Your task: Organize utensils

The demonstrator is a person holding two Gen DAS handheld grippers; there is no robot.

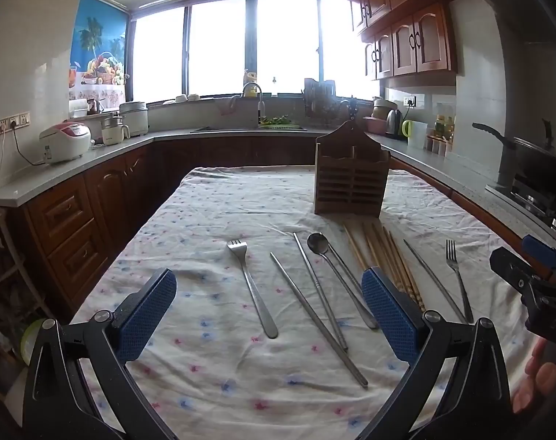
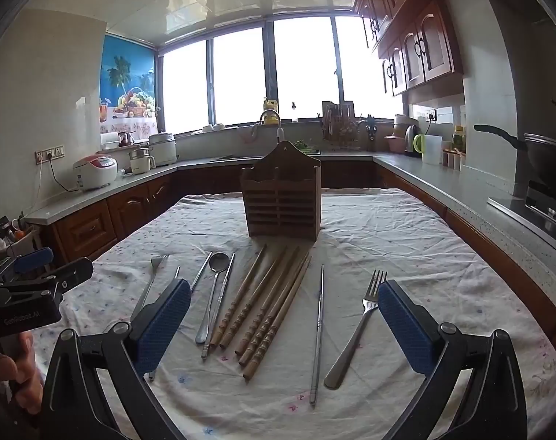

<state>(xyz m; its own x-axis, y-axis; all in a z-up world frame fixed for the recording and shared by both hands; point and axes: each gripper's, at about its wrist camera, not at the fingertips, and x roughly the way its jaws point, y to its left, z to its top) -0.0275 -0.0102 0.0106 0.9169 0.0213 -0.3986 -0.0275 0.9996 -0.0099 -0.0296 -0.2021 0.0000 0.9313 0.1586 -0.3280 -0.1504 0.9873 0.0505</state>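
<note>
On the flowered tablecloth, in front of the slatted wooden holder, the utensils lay in a rough row: wooden chopsticks bunched in the middle, a spoon and thin metal chopsticks beside them, a fork at the far left and another fork at the right (a lone metal chopstick lay between that one and the wooden bunch). My left gripper hung above them with jaws spread wide, grasping nothing. My right gripper was spread just as wide and equally empty. Grey counters ringed the table, windows behind.
</note>
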